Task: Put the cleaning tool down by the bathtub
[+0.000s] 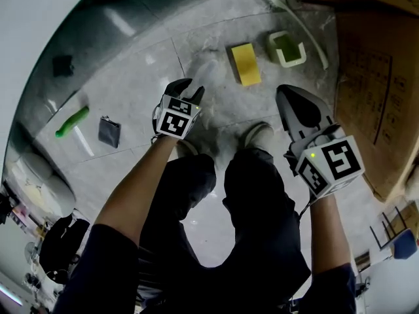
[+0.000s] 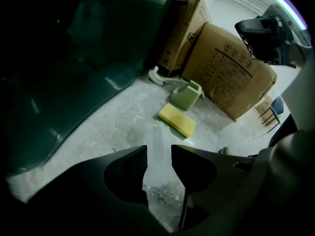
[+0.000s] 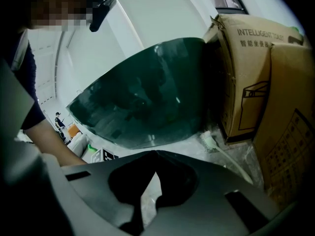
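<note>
One sponge [image 1: 245, 64] beyond left gripper [image 1: 188, 91]

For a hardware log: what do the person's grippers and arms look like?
The left gripper and right gripper are dark grey with tapered jaws, each bearing a white cube with black square markers; the right cube shows a green light. Sleeves are short and dark.

Yellow sponge [image 1: 245, 64] lies on the floor [image 1: 147, 77] beside a green holder [image 1: 287, 49] — left claw [image 1: 191, 89], seemingly empty, nearby.
</note>
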{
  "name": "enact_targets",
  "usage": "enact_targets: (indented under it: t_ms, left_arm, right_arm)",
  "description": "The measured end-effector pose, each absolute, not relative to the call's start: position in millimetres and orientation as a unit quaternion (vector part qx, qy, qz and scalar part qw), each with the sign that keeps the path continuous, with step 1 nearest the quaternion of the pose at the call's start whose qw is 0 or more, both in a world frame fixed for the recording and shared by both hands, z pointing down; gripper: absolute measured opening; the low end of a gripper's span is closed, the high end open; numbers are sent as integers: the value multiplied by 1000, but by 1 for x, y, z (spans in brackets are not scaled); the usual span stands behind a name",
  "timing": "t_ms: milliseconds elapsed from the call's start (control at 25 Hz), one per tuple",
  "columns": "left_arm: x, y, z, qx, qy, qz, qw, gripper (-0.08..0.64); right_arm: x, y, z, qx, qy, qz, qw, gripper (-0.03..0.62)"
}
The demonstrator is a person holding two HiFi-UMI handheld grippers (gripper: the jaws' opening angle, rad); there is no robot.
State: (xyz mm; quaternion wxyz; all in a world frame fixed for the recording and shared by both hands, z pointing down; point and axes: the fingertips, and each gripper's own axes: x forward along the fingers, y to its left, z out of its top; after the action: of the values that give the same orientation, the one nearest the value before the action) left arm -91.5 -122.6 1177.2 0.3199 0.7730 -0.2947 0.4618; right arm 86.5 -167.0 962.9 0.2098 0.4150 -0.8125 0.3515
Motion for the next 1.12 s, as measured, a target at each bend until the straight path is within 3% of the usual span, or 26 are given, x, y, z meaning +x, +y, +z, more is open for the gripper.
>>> enact_targets:
  t_ms: [1120]
  left_arm:
    - [-68,-166,605,876,-361,252,197,170]
  right_arm:
    - [72,-160,540,450,-836,277,148,5]
